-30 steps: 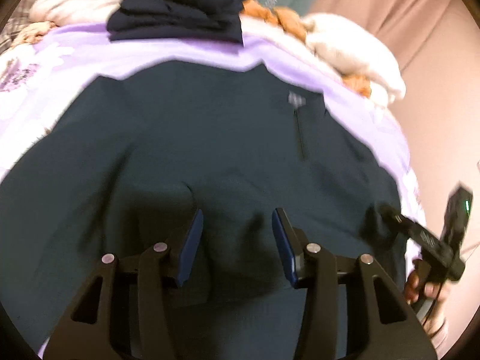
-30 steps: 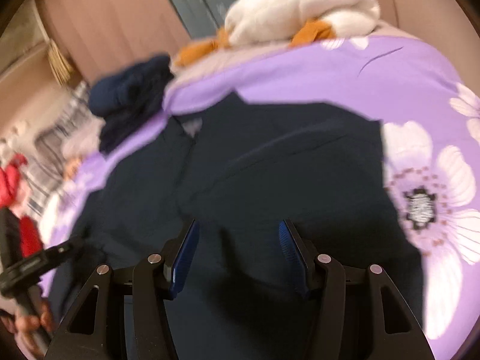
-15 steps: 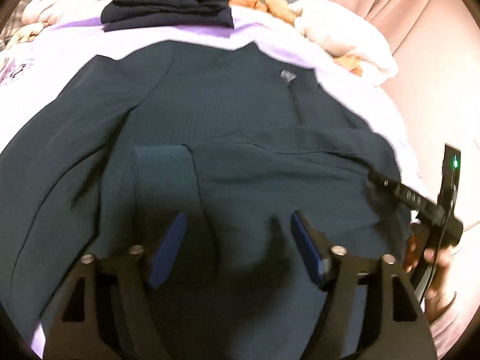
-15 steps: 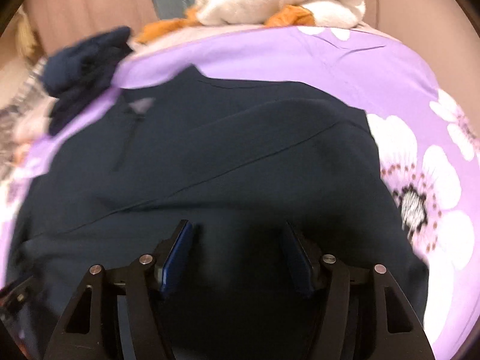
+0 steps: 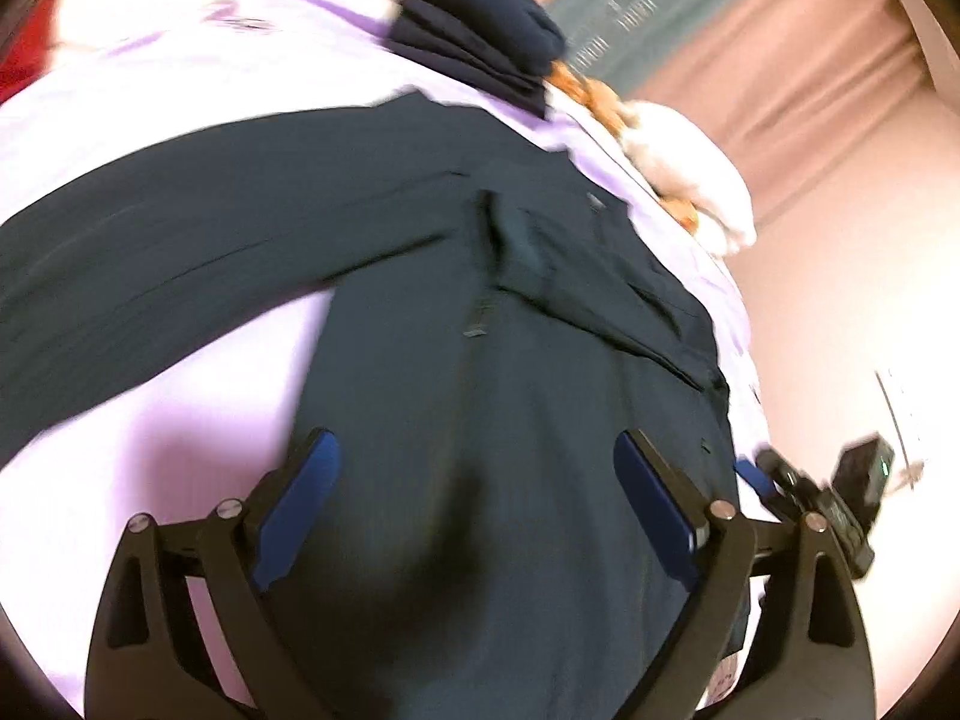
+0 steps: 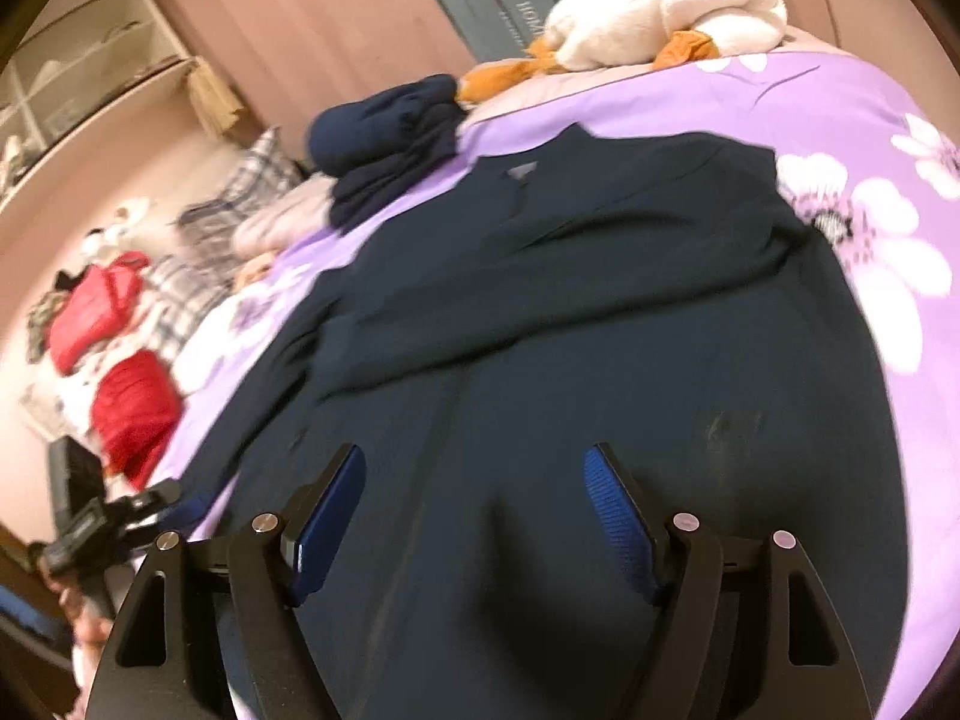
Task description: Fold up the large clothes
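Dark jacket (image 6: pixel 600 312): one, large, spread flat across the middle of the bed (image 6: pixel 840 108), collar toward the far edge, hem toward the near edge where both tools hang. Right sleeve laid across the chest, likely a first fold; left sleeve (image 5: pixel 180 228) stretched out toward the bed's left side, not yet brought in. Cloth thin, matte, navy to near-black, with a seam down the middle and a small pale tag at the neck. Left gripper (image 5: pixel 474 498): jaws wide apart, holding nothing, poised over the hem by the garment's left edge, probably to take the loose sleeve or side next. Right gripper (image 6: pixel 474 510): jaws likewise spread, empty, above the lower body panel. Bed cover: smooth lilac fabric printed with white flowers. Folded stack (image 6: pixel 384 138): navy, soft, set at the far edge, seemingly finished pieces kept clear. Plush (image 6: pixel 660 6): white and orange, fleecy, rounded, at the far right corner.
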The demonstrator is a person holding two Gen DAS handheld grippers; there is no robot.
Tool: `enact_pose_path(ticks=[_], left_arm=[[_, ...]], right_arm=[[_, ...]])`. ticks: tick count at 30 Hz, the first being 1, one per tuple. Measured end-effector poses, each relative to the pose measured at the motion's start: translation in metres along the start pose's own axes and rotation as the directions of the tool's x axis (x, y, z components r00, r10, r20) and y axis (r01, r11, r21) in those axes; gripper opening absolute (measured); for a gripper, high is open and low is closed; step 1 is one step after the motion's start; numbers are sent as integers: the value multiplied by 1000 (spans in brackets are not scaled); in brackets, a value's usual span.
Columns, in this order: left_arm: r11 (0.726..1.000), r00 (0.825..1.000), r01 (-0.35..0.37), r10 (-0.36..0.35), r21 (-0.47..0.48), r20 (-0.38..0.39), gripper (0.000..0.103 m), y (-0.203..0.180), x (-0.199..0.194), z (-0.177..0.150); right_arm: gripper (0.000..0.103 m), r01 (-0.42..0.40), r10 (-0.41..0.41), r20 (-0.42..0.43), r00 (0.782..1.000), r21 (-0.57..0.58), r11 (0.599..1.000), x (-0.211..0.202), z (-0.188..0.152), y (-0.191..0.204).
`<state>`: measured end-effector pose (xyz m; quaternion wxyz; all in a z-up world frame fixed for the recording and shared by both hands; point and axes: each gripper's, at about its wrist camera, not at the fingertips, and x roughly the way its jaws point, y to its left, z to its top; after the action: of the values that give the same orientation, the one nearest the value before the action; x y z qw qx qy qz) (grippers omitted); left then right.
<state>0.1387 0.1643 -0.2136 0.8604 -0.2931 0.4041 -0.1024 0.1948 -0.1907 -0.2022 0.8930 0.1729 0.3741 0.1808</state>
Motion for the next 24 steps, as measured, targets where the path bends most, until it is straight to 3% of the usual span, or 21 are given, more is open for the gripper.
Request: enact_pose_path(ticks=[4, 9, 13, 17, 24], left_arm=[[996, 997, -27, 33, -89, 75, 97, 31, -40, -25], [984, 992, -48, 68, -172, 111, 98, 61, -70, -42], [975, 992, 3, 25, -220, 127, 98, 79, -81, -46], [947, 988, 100, -57, -307, 145, 98, 100, -88, -46], [910, 981, 146, -83, -389, 175, 98, 130, -98, -50]], right_arm=[[76, -18, 18, -18, 1000, -20, 1000, -5, -23, 17], [76, -52, 52, -44, 998, 6, 999, -11, -52, 33], [76, -76, 77, -18, 997, 27, 997, -20, -66, 42], [76, -102, 101, 14, 995, 49, 994, -32, -75, 50], [77, -61, 60, 54, 997, 9, 998, -43, -84, 62]])
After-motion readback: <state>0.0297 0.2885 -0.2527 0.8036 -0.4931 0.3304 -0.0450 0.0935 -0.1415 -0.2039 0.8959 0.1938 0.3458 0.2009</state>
